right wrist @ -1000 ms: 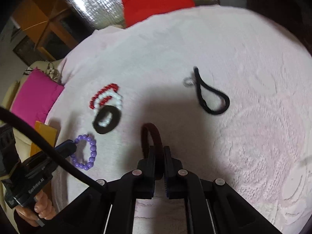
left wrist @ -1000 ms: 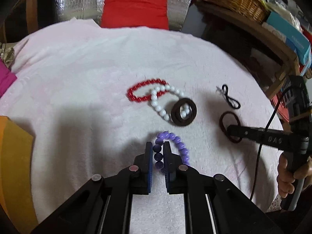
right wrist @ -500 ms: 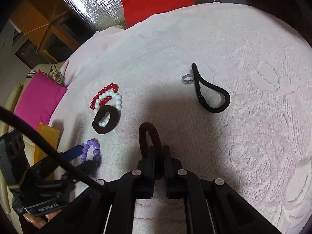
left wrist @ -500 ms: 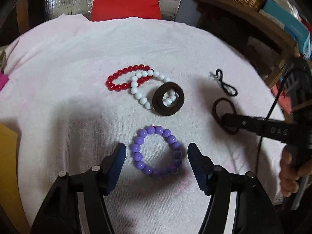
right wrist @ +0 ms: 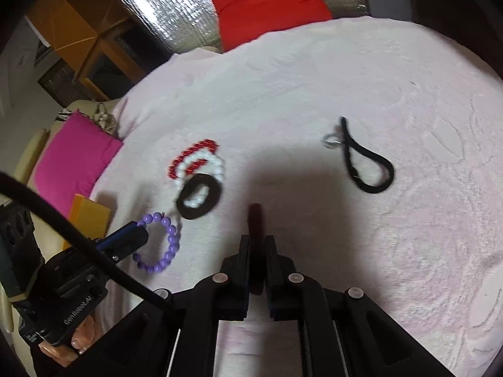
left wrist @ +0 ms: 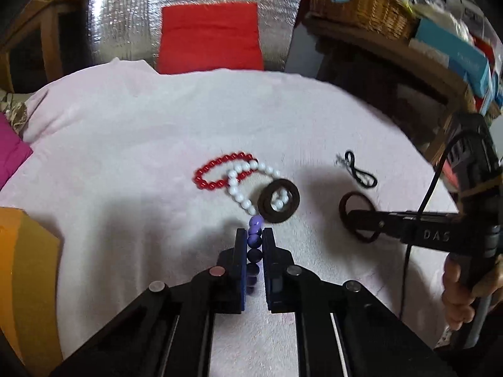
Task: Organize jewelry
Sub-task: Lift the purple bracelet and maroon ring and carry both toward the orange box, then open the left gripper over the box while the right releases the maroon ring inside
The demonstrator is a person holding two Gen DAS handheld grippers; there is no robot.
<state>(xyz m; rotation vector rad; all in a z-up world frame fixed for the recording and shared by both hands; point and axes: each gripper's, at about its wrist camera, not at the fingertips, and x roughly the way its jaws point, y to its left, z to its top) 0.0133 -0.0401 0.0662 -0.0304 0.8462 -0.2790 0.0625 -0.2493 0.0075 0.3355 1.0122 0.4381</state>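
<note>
At lower centre of each wrist view: left tongs (left wrist: 254,235) have just closed on the purple bead bracelet (left wrist: 254,235); right tongs (right wrist: 257,242) (casing lettered "DAS") pinch the maroon hair tie (right wrist: 255,220).

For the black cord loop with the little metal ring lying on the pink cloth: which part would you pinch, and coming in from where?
Probably the rounded end of the black cord loop, away from the metal ring. It lies flat on the pink cloth with open space inside and nothing touching it, so come from above, one finger inside and one outside, pinching across a single strand. The ring end looks too small to grip reliably.
</note>
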